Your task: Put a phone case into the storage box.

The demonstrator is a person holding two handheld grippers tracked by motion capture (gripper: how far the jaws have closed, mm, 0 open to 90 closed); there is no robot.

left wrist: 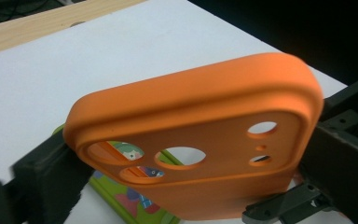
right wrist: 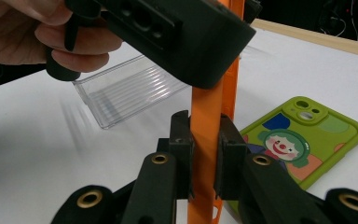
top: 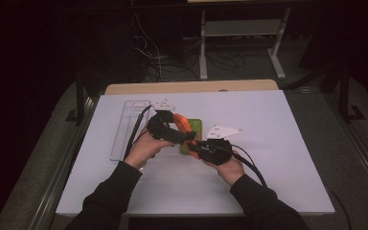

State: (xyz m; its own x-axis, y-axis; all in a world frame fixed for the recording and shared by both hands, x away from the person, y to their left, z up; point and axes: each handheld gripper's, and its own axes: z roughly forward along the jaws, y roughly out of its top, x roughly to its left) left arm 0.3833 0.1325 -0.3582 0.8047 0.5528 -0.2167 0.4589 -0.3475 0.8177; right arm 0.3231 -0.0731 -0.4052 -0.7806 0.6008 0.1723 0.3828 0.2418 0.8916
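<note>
Both tongs, left (top: 184, 135) and right (right wrist: 205, 154), clamp the orange phone case (left wrist: 200, 140) between them.

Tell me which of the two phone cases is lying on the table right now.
The green phone case with the clown print; it lies flat on the white table, while the plain orange phone case is held up between both grippers.

Right tongs (right wrist: 205, 154) clamp orange case (right wrist: 207, 121) edge; green case (right wrist: 303, 140) beyond.

No legible text anywhere
</note>
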